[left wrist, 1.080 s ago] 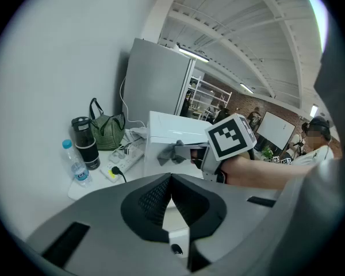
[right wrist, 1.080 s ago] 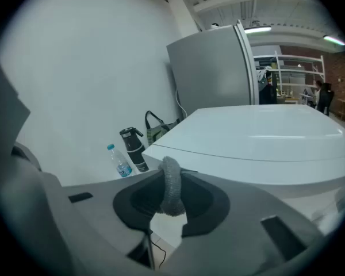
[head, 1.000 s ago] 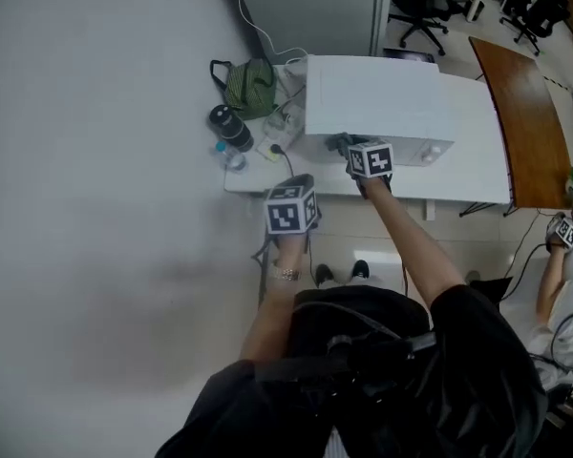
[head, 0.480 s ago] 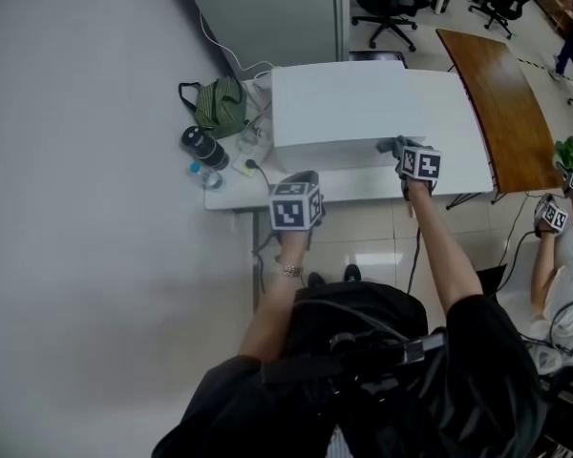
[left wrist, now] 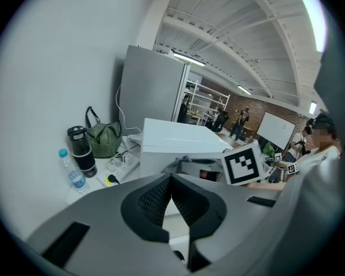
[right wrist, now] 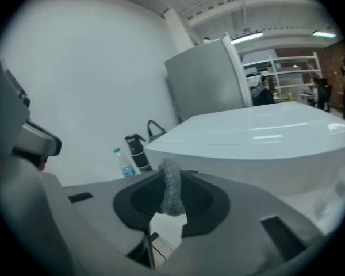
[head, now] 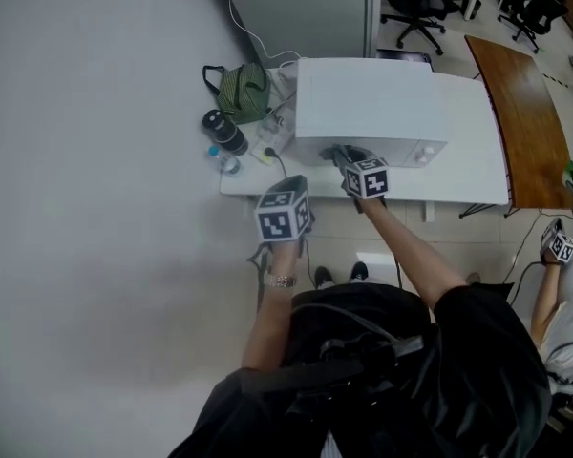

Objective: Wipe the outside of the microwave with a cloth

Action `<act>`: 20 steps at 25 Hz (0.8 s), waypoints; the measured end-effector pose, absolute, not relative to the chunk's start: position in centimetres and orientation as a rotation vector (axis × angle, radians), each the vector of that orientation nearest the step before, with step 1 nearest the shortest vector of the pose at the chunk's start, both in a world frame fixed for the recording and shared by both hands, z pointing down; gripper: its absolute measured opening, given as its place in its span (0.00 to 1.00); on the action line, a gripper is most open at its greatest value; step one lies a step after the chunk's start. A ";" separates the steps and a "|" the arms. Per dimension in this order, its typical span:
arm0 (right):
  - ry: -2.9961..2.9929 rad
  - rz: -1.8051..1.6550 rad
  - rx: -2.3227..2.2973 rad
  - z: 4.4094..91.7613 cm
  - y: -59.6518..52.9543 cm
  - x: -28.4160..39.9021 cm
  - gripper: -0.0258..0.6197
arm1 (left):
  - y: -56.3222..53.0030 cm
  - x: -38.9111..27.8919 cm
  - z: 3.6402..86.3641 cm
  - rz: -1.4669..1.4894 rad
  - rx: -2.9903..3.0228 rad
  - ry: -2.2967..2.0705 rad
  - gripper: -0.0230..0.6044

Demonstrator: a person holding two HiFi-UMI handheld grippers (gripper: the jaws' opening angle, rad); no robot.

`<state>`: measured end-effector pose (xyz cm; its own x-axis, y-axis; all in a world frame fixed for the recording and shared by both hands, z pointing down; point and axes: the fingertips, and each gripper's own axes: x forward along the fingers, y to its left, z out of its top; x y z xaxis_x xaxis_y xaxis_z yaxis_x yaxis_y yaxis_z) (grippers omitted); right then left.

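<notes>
A white microwave (head: 372,103) stands on a white table (head: 477,175); it also shows in the left gripper view (left wrist: 172,142) and fills the right of the right gripper view (right wrist: 264,137). My right gripper (head: 351,160) is at the left-centre of the microwave's front, shut on a grey cloth (right wrist: 171,188). The cloth (head: 342,154) lies against the front face. My left gripper (head: 292,187) hangs at the table's front edge, left of the microwave. Its jaws meet with nothing between them (left wrist: 171,180).
Left of the microwave on the table are a green bag (head: 241,89), a dark flask (head: 227,130), a small water bottle (head: 224,163) and a power strip (head: 272,136). A grey cabinet (head: 306,8) stands behind. At the right are a brown table (head: 520,113) and another person's arm (head: 544,289).
The right gripper with the cloth went right along the microwave's front to its right end, then came back to the left-centre. The left gripper stayed by the table edge.
</notes>
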<state>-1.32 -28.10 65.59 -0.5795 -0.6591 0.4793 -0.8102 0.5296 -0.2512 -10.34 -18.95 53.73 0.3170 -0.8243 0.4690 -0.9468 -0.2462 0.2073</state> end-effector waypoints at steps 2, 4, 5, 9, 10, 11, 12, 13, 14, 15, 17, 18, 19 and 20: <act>-2.449 0.600 1.072 67.3 -28.0 -7.3 0.15 | -17.9 -12.6 53.6 0.356 2.092 -1.625 0.02; -2.419 0.564 0.978 68.5 -28.2 -11.3 0.15 | -16.7 -14.7 53.7 0.346 2.041 -1.673 0.02; -2.406 0.544 0.961 68.6 -28.5 -12.5 0.15 | -16.1 -15.7 53.8 0.342 2.016 -1.692 0.02; -2.363 0.469 0.955 68.7 -30.2 -13.1 0.15 | -14.1 -19.5 54.2 0.351 1.916 -1.762 0.02; -2.358 0.460 0.954 68.4 -30.3 -12.7 0.15 | -14.0 -20.1 54.4 0.359 1.896 -1.770 0.02; -2.352 0.455 0.959 68.1 -30.2 -12.0 0.15 | -14.0 -20.4 54.7 0.369 1.882 -1.772 0.02; -2.339 0.457 0.969 68.2 -30.2 -11.0 0.15 | -14.1 -20.4 55.0 0.378 1.876 -1.767 0.02; -2.318 0.466 0.981 68.7 -30.1 -9.7 0.15 | -14.4 -20.1 55.3 0.385 1.878 -1.756 0.02; -2.296 0.478 0.991 69.4 -30.1 -8.2 0.15 | -14.8 -19.5 55.5 0.391 1.888 -1.740 0.02; -2.281 0.488 1.000 69.9 -30.1 -6.6 0.15 | -15.3 -18.6 55.6 0.396 1.905 -1.720 0.02; -2.265 0.491 1.022 70.2 -30.1 -3.6 0.15 | -16.3 -16.4 55.6 0.404 1.951 -1.672 0.02; -2.257 0.488 1.036 70.3 -30.2 -2.0 0.15 | -16.8 -15.3 55.6 0.408 1.977 -1.646 0.02; -2.245 0.487 1.056 70.4 -30.3 -0.3 0.15 | -17.2 -14.1 55.6 0.412 2.004 -1.619 0.02; -2.225 0.491 1.083 70.6 -30.3 1.6 0.15 | -17.6 -13.0 55.5 0.417 2.031 -1.593 0.02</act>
